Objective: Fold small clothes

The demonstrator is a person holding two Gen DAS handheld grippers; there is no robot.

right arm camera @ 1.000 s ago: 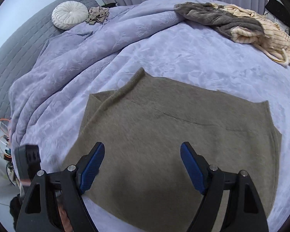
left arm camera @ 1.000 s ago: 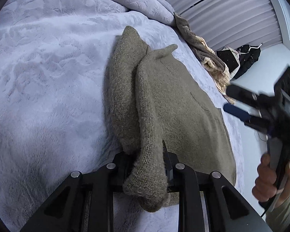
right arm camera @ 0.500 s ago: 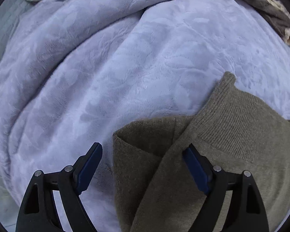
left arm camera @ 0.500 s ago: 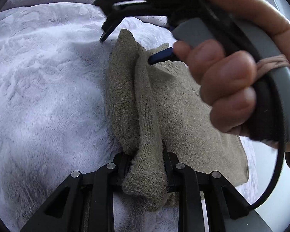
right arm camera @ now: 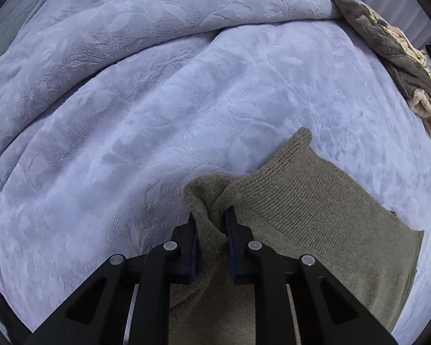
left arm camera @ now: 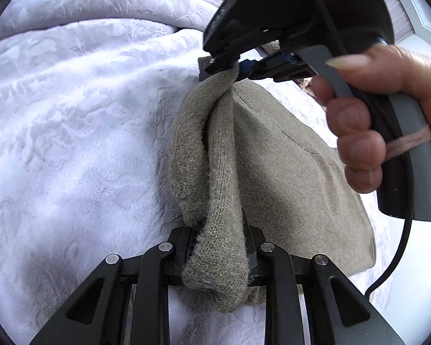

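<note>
A: Left side first, what's lying there?

B: Lilac fleece blanket (left arm camera: 71, 132) covering the bed, olive knit sweater (left arm camera: 287, 166) lying on it toward the right.

A: Left gripper (left arm camera: 218, 247)?

B: Clamping a bunched fold of the sweater's near edge, fabric bulging out between the jaws.

A: Right gripper (right arm camera: 211, 224)?

B: Jaws closing on the sweater's far corner, knit pinched between the blue pads (right arm camera: 230, 215). In the left view it's hanging over that corner, a hand (left arm camera: 382, 120) squeezing the grey handle.

A: Far right?

B: Grey and cream knits (right arm camera: 402, 57) piling at the blanket's edge, well apart from the sweater.
</note>
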